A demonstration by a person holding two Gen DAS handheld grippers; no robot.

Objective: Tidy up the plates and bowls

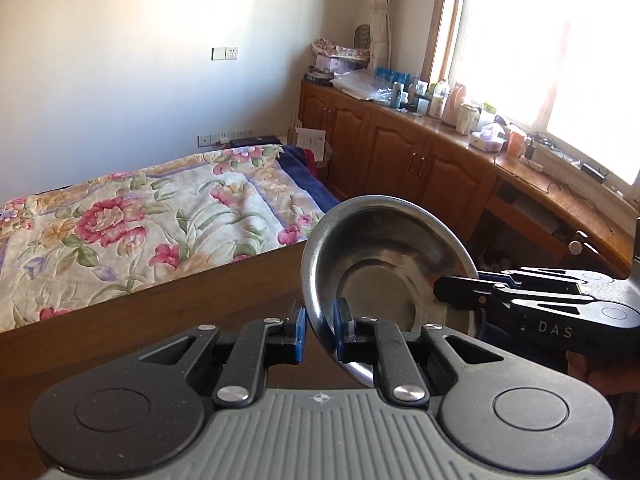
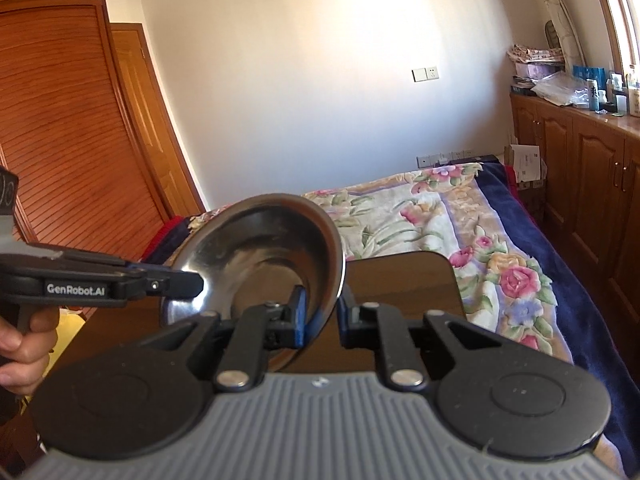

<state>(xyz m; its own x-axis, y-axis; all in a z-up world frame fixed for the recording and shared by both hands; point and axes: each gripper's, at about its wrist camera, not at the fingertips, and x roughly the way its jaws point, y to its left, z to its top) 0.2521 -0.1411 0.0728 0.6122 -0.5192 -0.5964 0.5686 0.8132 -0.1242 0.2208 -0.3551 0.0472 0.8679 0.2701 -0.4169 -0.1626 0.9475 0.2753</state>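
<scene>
A shiny steel bowl (image 1: 384, 240) hangs tilted in the air above a dark wooden table (image 1: 160, 320). My left gripper (image 1: 320, 328) is shut on its near rim, one blue pad on each side of the wall. My right gripper (image 1: 444, 292) reaches in from the right and is shut on the bowl's right rim. In the right wrist view the same bowl (image 2: 260, 248) is tilted the other way, and my right gripper (image 2: 322, 316) clamps its lower right rim. There my left gripper (image 2: 196, 280) enters from the left and pinches the left rim.
The table's far edge (image 2: 400, 276) meets a bed with a floral cover (image 1: 140, 220). Wooden cabinets with a cluttered top (image 1: 400, 152) run under the window at right. A slatted wardrobe door (image 2: 60, 120) stands at left. A person's hand (image 2: 24, 344) grips the left tool.
</scene>
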